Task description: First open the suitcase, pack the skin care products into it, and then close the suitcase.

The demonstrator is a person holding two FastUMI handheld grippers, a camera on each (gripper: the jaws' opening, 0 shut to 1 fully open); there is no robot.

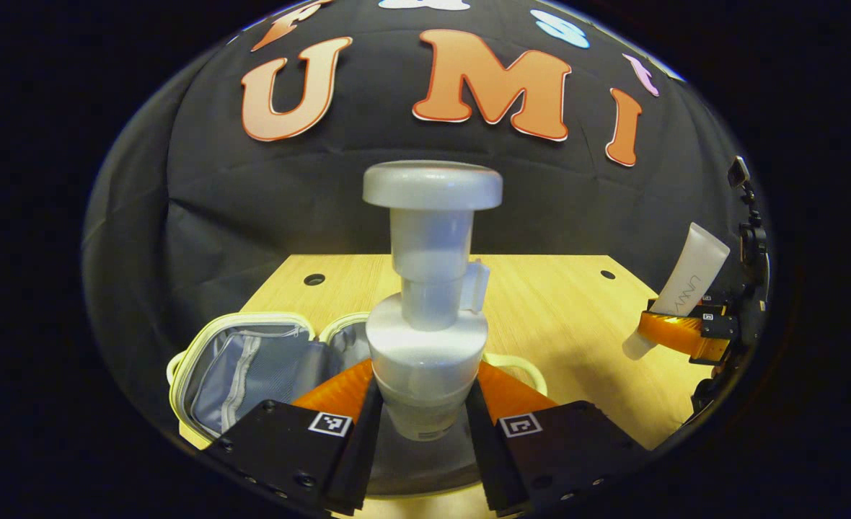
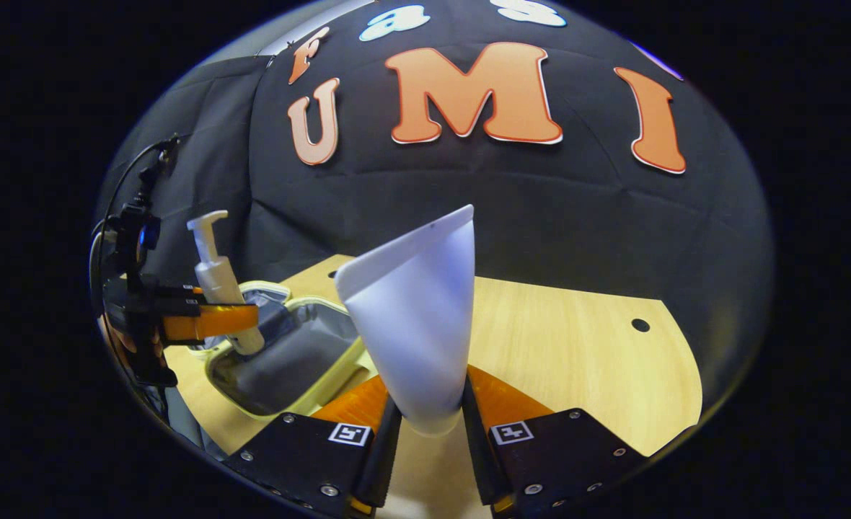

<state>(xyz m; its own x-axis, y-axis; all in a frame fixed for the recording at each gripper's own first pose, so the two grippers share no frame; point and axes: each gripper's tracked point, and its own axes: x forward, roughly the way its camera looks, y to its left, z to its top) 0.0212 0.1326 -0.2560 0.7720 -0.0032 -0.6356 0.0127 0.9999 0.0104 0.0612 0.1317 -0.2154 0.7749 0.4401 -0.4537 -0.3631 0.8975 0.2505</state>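
- The left tongs are gripping a white pump bottle near its base, with both fingers pressing against its sides and the bottle standing upright between them.
- In the left gripper view, the bottle's broad pump head is rising at the top, and the bottle is hanging above the open suitcase.
- The suitcase is lying open on the wooden surface, showing a grey lining with a zipped mesh pocket and a pale yellow-green rim.
- In the right gripper view, the same pump bottle is showing at the left, held by the left tongs just over the suitcase.
- The right tongs are clamping a white squeeze tube, with both fingers pressing on its narrow lower end and its wide, flat crimped end pointing up.
- In the left gripper view, that tube is appearing at the far right, tilted, with its cap end down and the right tongs closed around its lower part.
- The tube is hanging above the bare surface, to the right of the suitcase and well apart from the pump bottle.
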